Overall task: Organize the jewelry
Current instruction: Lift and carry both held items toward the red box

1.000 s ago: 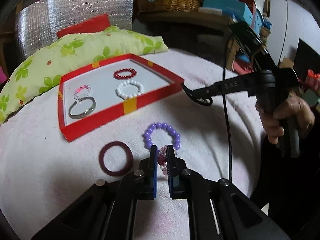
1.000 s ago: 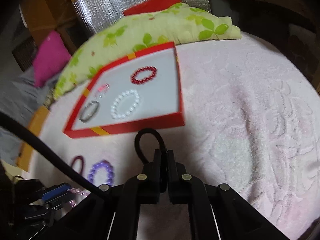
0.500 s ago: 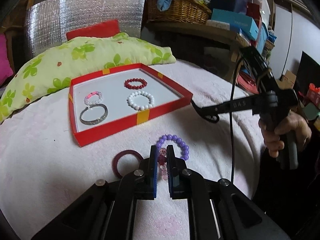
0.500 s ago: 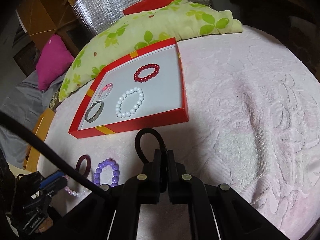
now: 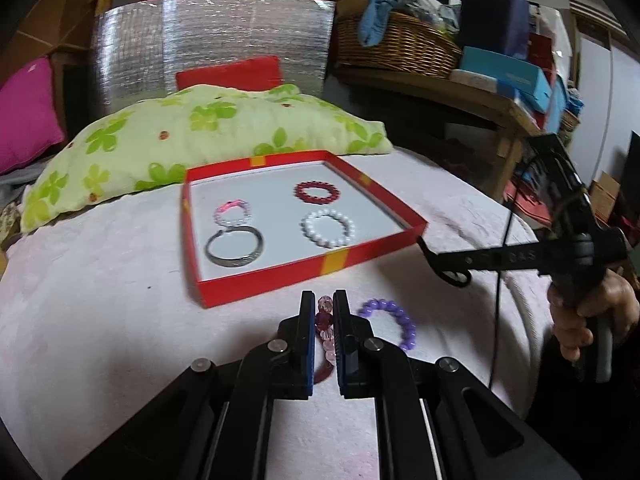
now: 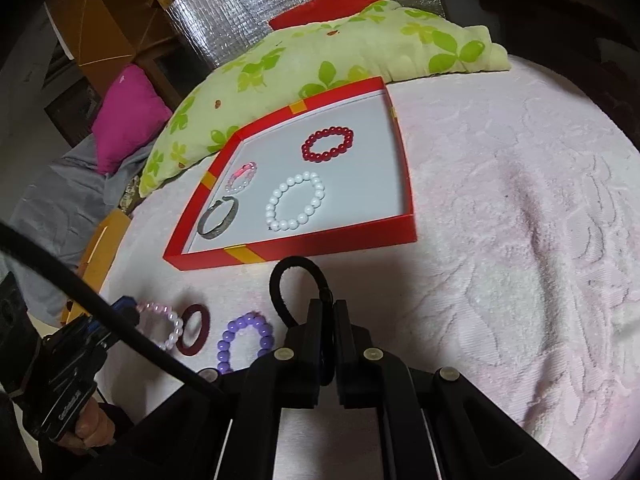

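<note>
a pale pink beaded bracelet with dark red beads point(image 5: 325, 322) is being gripped between the closed blue-padded fingers of the left gripper point(image 5: 323, 300), and it is being held above the pink textured bedspread point(image 6: 520, 240), just short of the near wall of the shallow red cardboard tray with yellow stripes point(image 5: 280, 280). in the right wrist view the same bracelet point(image 6: 160, 326) is being seen hanging from that gripper point(image 6: 132, 312) near the left edge of the bedspread, beside a dark maroon flat ring bangle point(image 6: 195, 330) that is lying on the cloth. a purple round-bead bracelet point(image 5: 390, 322) is lying on the bedspread just right of the left gripper, near the tray's front wall. a black elastic loop hair tie point(image 6: 298, 292) is being clamped between the closed black fingers of the right gripper point(image 6: 324, 304), and its loop is being held close to the tray's near right corner. inside the tray, four pieces are resting on the white floor: a dark red bead bracelet point(image 5: 317, 192) toward the far right corner, a white pearl-like bead bracelet point(image 5: 329, 228) toward the near right corner, a small clear and pink bead bracelet point(image 5: 232, 213) toward the far left, and a silver metal cuff bangle point(image 5: 235, 247) toward the near left corner, touching the small pink one. a green leaf-patterned pillow point(image 5: 192, 136) is lying along the far edge of the bedspread, behind the tray.
</note>
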